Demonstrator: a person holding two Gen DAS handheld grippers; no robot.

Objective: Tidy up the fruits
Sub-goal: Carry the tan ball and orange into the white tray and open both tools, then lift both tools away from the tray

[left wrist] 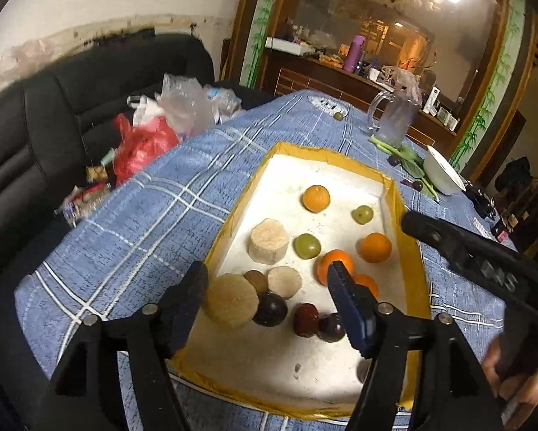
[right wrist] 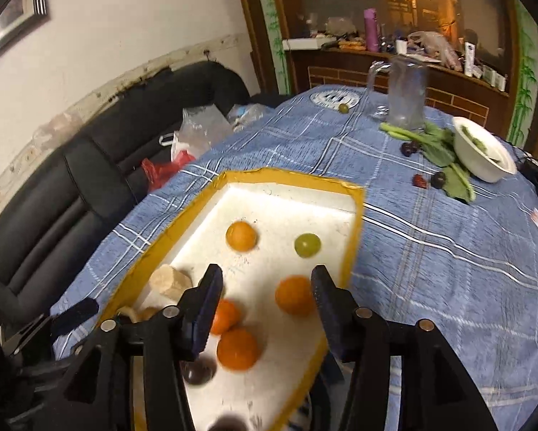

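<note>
A white foam tray with a yellow taped rim point(left wrist: 233, 219) lies on the blue checked tablecloth. It holds oranges point(left wrist: 316, 198), green fruits point(left wrist: 307, 246), dark plums point(left wrist: 270, 309), a red date point(left wrist: 306, 319) and beige cut cylinders point(left wrist: 269, 244). My left gripper point(left wrist: 265, 276) hangs open over the tray's near end, with a beige disc point(left wrist: 231, 301) beside its left finger. My right gripper point(right wrist: 267, 273) is open above the tray's right side. An orange point(right wrist: 294, 294) lies below, by its right finger, with no pad pressing on it. Two more oranges point(right wrist: 238, 348) sit nearer.
On the cloth beyond the tray stand a clear pitcher point(right wrist: 407, 89) and a white bowl point(right wrist: 484, 154), with leafy greens point(right wrist: 437, 147). Loose fruits lie there: dark ones point(right wrist: 410, 148), a red one point(right wrist: 419, 180), a green one point(right wrist: 343, 108). A black sofa with plastic bags point(left wrist: 150, 140) is left.
</note>
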